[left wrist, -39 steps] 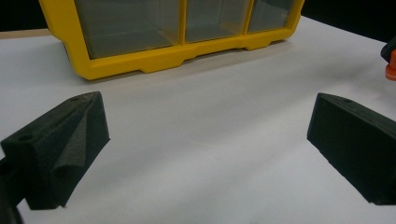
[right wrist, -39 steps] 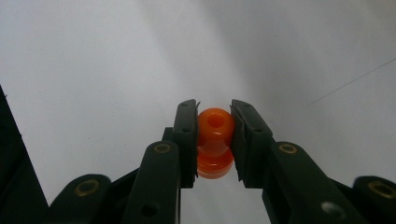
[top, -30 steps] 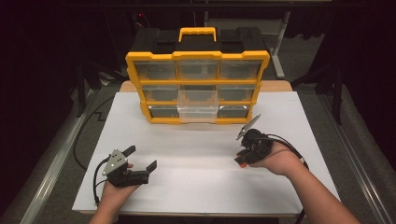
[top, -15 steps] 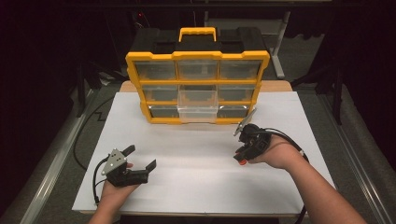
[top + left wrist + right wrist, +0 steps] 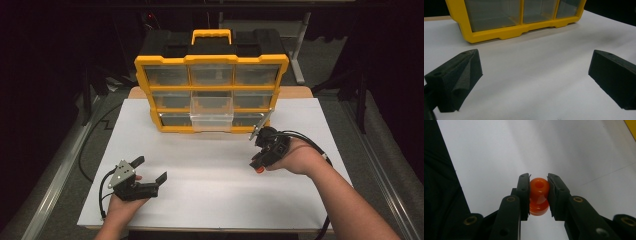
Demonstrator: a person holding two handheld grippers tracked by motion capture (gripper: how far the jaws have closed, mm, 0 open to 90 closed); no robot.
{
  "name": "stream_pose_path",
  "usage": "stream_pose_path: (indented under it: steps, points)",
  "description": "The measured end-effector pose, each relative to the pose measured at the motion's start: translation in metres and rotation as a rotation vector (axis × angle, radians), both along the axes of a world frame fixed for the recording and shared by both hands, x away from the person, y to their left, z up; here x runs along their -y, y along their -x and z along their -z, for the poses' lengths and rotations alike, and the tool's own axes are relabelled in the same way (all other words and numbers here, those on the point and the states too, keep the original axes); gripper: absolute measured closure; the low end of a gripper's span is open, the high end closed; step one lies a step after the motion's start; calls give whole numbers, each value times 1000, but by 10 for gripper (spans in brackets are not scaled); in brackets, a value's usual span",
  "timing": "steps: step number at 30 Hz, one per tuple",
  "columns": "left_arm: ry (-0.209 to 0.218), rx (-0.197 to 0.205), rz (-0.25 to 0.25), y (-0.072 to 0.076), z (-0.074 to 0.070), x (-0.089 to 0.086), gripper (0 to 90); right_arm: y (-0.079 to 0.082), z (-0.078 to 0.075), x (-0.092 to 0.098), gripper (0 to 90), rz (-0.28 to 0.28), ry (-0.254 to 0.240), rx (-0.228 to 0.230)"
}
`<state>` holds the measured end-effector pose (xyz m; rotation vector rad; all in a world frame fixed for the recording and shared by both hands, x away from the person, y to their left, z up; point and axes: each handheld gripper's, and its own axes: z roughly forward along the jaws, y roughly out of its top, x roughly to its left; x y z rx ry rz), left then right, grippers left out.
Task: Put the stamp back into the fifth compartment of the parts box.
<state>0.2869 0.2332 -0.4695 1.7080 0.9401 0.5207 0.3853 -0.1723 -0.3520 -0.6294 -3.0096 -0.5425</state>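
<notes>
A yellow and black drawer organizer (image 5: 212, 80) stands at the back of the white table (image 5: 210, 175), its clear middle drawer (image 5: 212, 118) in the bottom row pulled out. My right gripper (image 5: 258, 166) hangs over the table's right half, jaws pointing down, shut on a small orange bead (image 5: 539, 196) with a hole through it; the orange bead (image 5: 259, 170) shows as a dot at the tips. Resting low at the front left, my left gripper (image 5: 150, 170) is open, its foam pads (image 5: 456, 80) wide apart with bare table between them, facing the organizer (image 5: 519, 20).
Cables trail from both grippers across the table's edges. A metal rail (image 5: 55, 175) runs along the left side of the table, and dark floor lies beyond. White surface stretches between the two hands and in front of the organizer.
My right gripper has risen a little with the orange bead and drifted slightly toward the organizer. The left gripper has kept still.
</notes>
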Motion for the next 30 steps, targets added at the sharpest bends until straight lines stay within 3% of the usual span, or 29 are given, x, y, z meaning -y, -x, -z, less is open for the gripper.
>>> stream_pose_path:
  steps: [21,30]
  points:
    - [13,0,11,1,0,0,1,-4,-29,-7,737,-7,6,4]
    - [11,1,14,2,-1,0,1,-5,-52,-11,737,-11,4,22]
